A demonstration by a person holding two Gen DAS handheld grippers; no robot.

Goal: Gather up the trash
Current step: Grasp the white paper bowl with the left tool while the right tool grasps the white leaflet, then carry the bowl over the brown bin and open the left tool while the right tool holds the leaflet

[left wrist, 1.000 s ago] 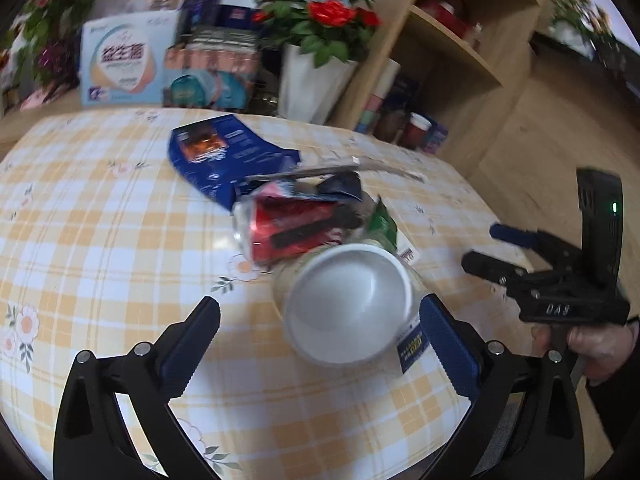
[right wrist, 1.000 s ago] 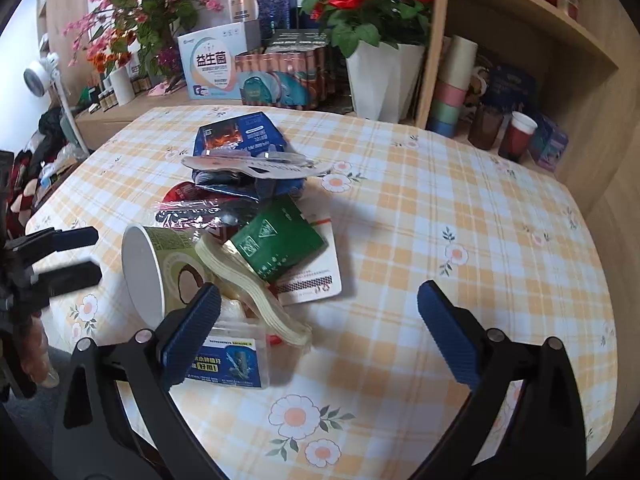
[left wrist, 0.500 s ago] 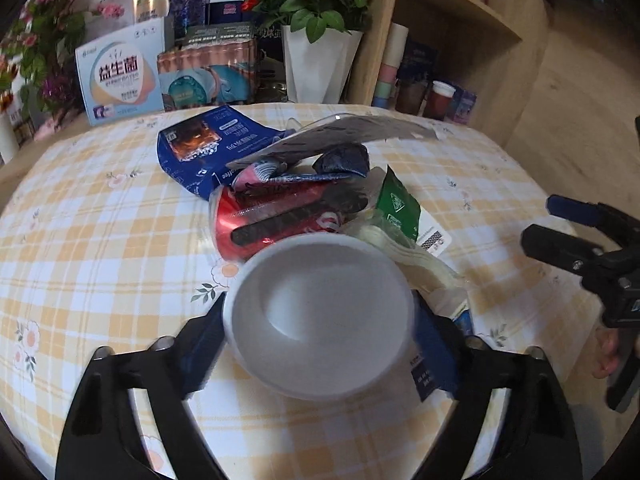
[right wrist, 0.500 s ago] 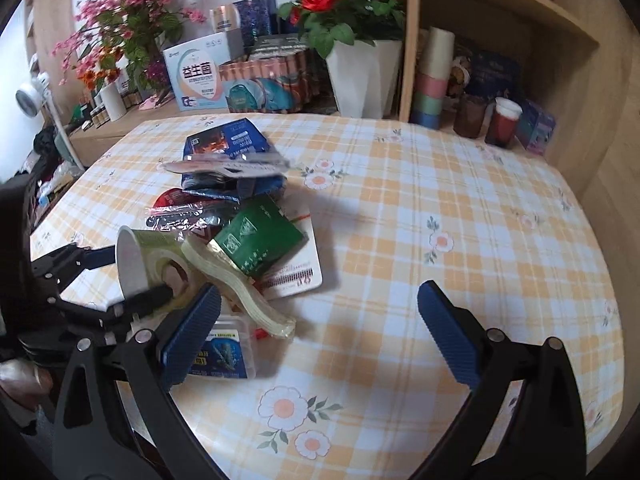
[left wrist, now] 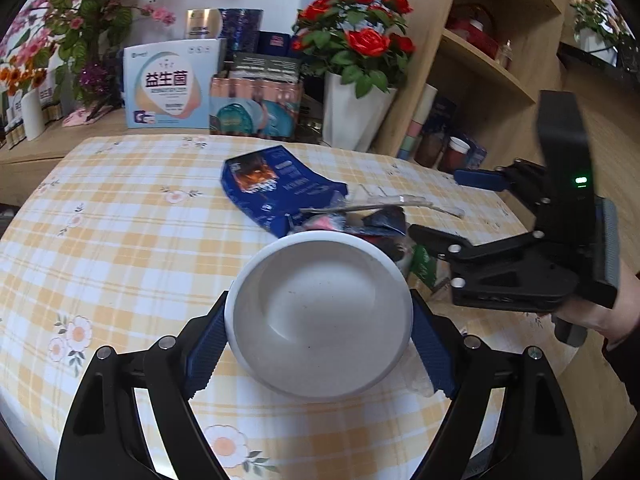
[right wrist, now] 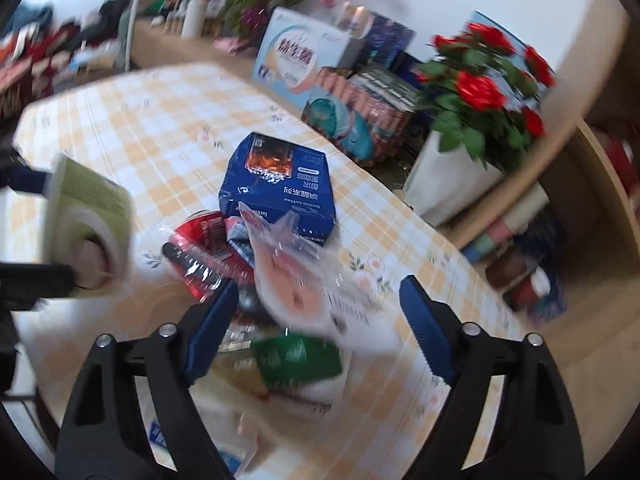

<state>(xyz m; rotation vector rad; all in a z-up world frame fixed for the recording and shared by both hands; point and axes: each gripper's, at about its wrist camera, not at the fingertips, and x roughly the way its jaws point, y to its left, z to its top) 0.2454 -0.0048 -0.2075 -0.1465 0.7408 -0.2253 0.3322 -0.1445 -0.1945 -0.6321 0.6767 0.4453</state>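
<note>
On blue box (right wrist: 280, 184) beside left tool's (left wrist: 318, 340) cup (left wrist: 320, 320): "luckin coffee"

Readable text on two packages

The white box (left wrist: 173, 82) behind the bench reads "益生菌" in large teal characters. The blue pack (right wrist: 280, 184) lying on the bench carries "luckin coffee", seen upside down from the right wrist; its other print is too blurred to read.

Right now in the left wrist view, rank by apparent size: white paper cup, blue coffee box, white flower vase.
1. white paper cup, inflated by nearness, clamped in the jaws.
2. blue coffee box.
3. white flower vase. It looks close to the box and stands farther off, so their order is unsure.
</note>
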